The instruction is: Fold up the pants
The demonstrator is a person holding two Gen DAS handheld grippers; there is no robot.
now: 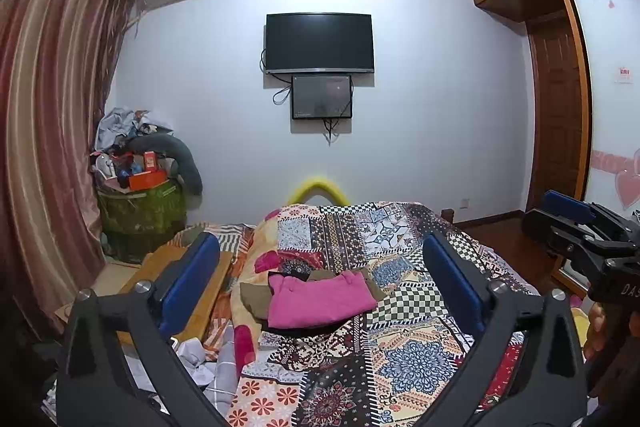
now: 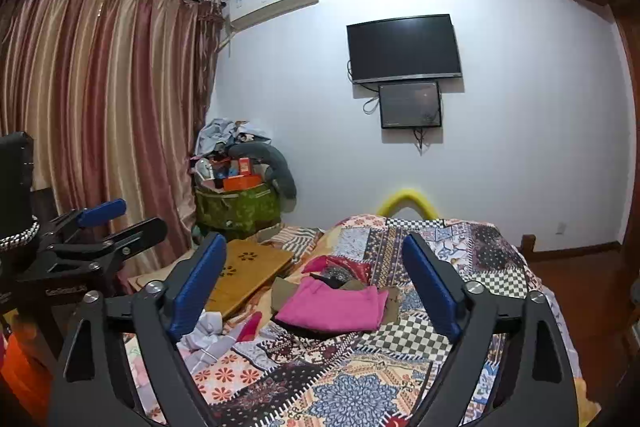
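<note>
Folded pink pants [image 1: 320,301] lie on the patchwork quilt [image 1: 404,355], on top of an olive-brown garment [image 1: 254,297]. My left gripper [image 1: 320,241] hangs above the bed short of them, its blue pads [image 1: 192,279] spread wide with nothing between them. At the right edge of that view is my right gripper [image 1: 538,211], held by a hand. In the right wrist view the pink pants [image 2: 332,311] sit ahead of my right gripper [image 2: 315,239], which is also open and holds nothing. The left gripper [image 2: 142,215] shows at that view's left.
A wooden lap table [image 2: 248,275] rests on the bed's left side, with crumpled pale cloth [image 2: 202,337] beside it. A green bin piled with clutter [image 2: 236,207] stands by the curtain [image 2: 100,107]. Two screens [image 2: 404,49] hang on the far wall. A wardrobe [image 1: 560,87] stands at the right.
</note>
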